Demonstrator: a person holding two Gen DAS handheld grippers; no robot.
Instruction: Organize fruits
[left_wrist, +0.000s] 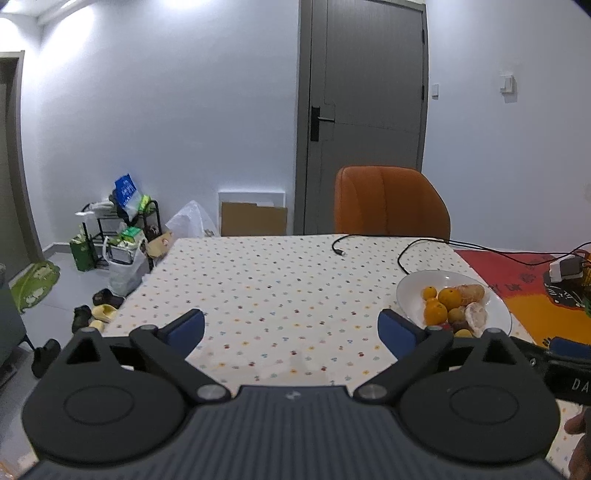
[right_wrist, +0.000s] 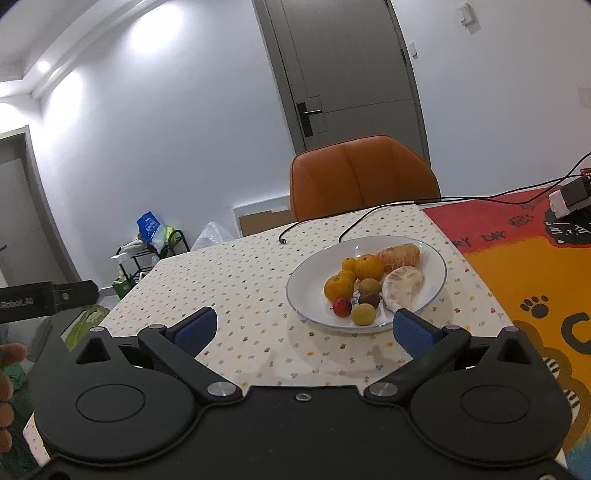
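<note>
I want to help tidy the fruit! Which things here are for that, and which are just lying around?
For the job:
white round plate
orange citrus fruits
peeled pale citrus
small red fruit
open left gripper
open right gripper

Just lying about:
black cable
orange padded chair
white charger block

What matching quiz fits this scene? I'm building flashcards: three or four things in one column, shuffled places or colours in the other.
Things:
1. chair
2. plate
3. small red fruit
4. cable end

Places or colours:
A. lying loose on the dotted cloth
B. at the plate's near edge
C. orange, behind the table
D. white, holding the fruit

Pairs: 1-C, 2-D, 3-B, 4-A
</note>
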